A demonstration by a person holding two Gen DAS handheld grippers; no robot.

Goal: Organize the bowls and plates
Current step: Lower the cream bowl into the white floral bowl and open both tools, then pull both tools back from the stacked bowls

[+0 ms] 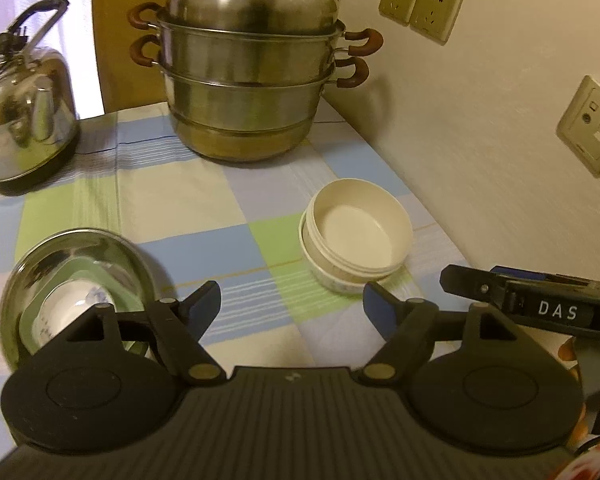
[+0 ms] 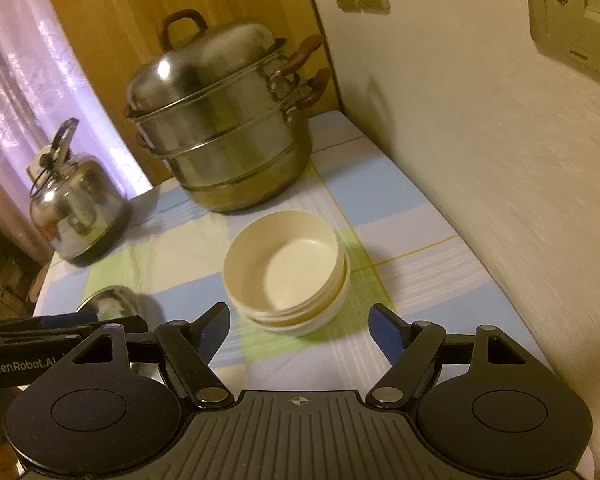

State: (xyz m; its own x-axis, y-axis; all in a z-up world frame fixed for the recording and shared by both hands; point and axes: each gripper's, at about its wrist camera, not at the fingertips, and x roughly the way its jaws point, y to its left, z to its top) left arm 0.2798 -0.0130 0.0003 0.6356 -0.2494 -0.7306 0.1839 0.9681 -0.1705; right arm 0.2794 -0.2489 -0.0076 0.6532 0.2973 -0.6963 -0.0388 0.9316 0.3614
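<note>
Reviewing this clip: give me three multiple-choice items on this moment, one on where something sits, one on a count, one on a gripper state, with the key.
1. Where do the cream bowls stand?
A. Inside the steamer pot
B. On the checked cloth, in front of the steamer pot
C. On the kettle

2. How many cream bowls are nested in that stack?
A. Two
B. Five
C. One

3. What state is the right gripper in?
A. Shut on a bowl
B. Shut on nothing
C. Open, nothing between its fingers

Key: 1 B, the stack rests on the checked cloth, nearer the camera than the steamer pot. 2 A, one bowl sits inside another, with two rims showing. 3 C, the fingers stand wide apart, short of the stack.
</note>
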